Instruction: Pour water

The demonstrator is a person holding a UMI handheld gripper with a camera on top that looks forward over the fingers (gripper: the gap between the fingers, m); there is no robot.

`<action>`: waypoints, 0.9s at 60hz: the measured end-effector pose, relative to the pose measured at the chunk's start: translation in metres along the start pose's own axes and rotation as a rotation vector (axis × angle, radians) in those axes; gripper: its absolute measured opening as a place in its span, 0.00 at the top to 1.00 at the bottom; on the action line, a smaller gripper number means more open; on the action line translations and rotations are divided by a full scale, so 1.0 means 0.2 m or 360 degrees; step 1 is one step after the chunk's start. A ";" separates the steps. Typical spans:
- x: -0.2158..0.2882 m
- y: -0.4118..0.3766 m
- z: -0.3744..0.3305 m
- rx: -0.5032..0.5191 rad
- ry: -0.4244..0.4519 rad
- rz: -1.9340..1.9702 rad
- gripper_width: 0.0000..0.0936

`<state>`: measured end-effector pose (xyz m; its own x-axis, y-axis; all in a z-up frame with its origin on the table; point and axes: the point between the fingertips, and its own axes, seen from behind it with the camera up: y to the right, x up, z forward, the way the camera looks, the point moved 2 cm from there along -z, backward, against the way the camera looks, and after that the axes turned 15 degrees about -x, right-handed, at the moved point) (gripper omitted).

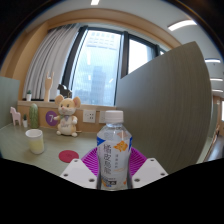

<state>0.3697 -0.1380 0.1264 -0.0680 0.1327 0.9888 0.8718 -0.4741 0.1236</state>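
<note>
Right now my jaws (114, 172) are closed on a water bottle (114, 150), one finger on each side with the purple pads (92, 160) pressed against its lower half. I hold the bottle upright, straight ahead of me between the fingers. It is clear plastic with a white cap (115, 117) on top, and its label (114, 160) is white and blue with an orange patch and printed characters I cannot read.

Beyond the bottle and off to my left the tabletop (20, 150) carries several things. A pale cream cup (35, 140) stands on it, open end up, well apart from the bottle. Between the cup and the bottle lies a round pink coaster (68, 156), flat on the surface and close to my left finger. Farther back sits a small stuffed mouse toy (67, 115), upright and facing me, with a few small bottles and containers (33, 112) beside it near the wall; I cannot make out what they are.

To my right a tall grey partition panel (178, 105) rises. Behind everything is a large window (105, 65) with pale curtains (55, 60) drawn to its left side.
</note>
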 end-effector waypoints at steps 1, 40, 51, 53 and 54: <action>0.00 -0.01 0.00 0.0004 0.0005 -0.0024 0.63; 0.42 -1.19 0.15 0.0092 0.1126 -0.2190 0.63; 0.42 -1.36 0.18 0.0040 0.1446 -0.2685 0.63; 0.43 -1.39 0.18 0.0032 0.1507 -0.2760 0.63; 0.42 -1.40 0.20 0.0031 0.1540 -0.2801 0.63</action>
<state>0.1398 0.0410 0.1722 -0.8747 -0.0735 -0.4791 -0.4235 -0.3651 0.8291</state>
